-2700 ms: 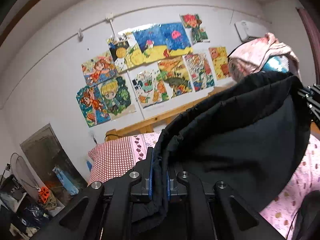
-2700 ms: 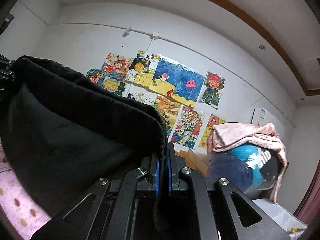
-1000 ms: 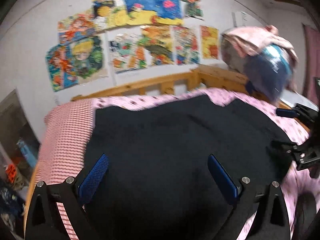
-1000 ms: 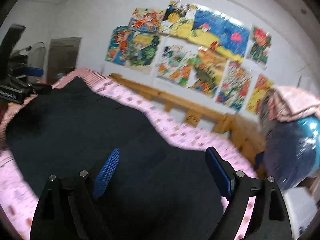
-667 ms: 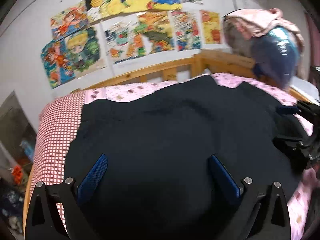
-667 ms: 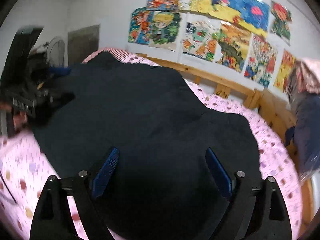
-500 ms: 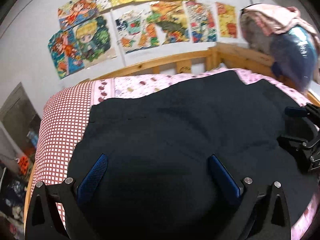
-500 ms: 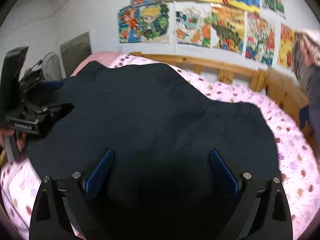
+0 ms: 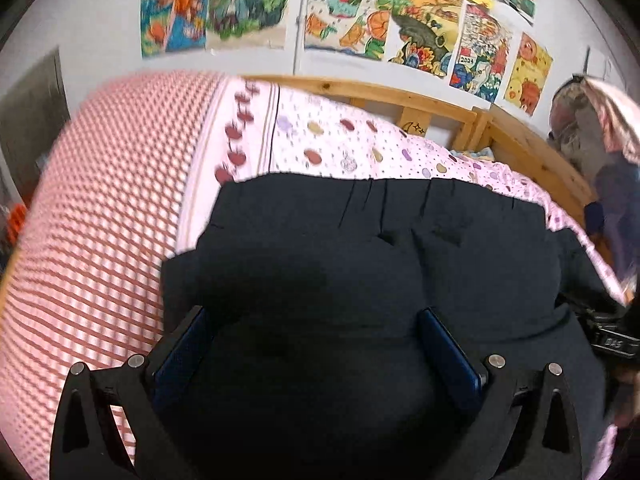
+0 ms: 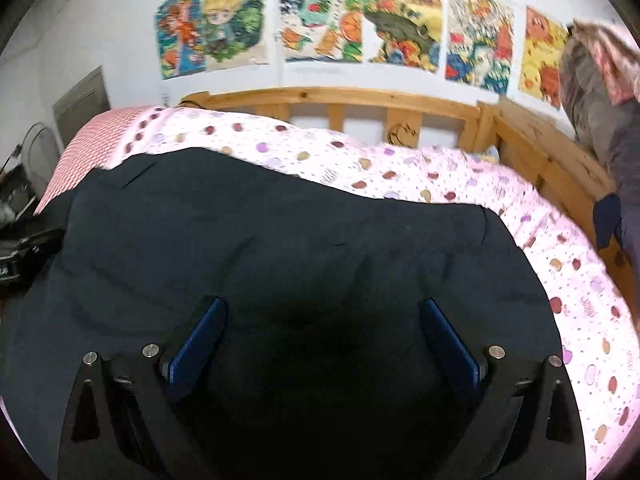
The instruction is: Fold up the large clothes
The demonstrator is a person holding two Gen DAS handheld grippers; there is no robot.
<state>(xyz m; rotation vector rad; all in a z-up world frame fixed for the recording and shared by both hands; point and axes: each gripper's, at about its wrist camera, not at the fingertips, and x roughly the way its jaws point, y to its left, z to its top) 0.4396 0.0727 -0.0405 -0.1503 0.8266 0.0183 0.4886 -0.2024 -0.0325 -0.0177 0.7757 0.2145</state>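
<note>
— Two grippers, both with fingers spread wide and nothing clamped. The left gripper (image 9: 312,332) and the right gripper (image 10: 322,326) each hover over the black garment (image 9: 380,280), which lies spread on the bed (image 10: 400,172), under and ahead of the fingers. The right one's fingers have just been opening, and no cloth is pinched between them.

— What could go wrong from here?

— My guess: a bad pick-up. The cloth is dark and thick-looking, so a grasp taken mid-panel instead of at an edge may gather a lump or several layers, and the fold would come out crooked. There are already small creases (image 9: 384,208) near the far hem, ahead of the left fingers; folding over them would press them in.

— Anything else?

— If one side is lifted higher than the other, the garment could drag across the pink spotted sheet and bunch up. Its left edge also lies close to the red-checked pillow (image 9: 100,208), left of the left fingers, so a sweep that way may catch it.

— What stands around?

— Beyond the fingers, the wooden bed rail (image 10: 340,100), then a wall of coloured drawings (image 10: 320,20). Far right of the right fingers, a pile of bundled things (image 10: 600,92) sits at the bed's end. Each gripper shows at the edge of the other's view, so they are near enough to bump if both reach inward.

— Anything blocking the garment itself?

— Nothing rests on it that I can see.
</note>
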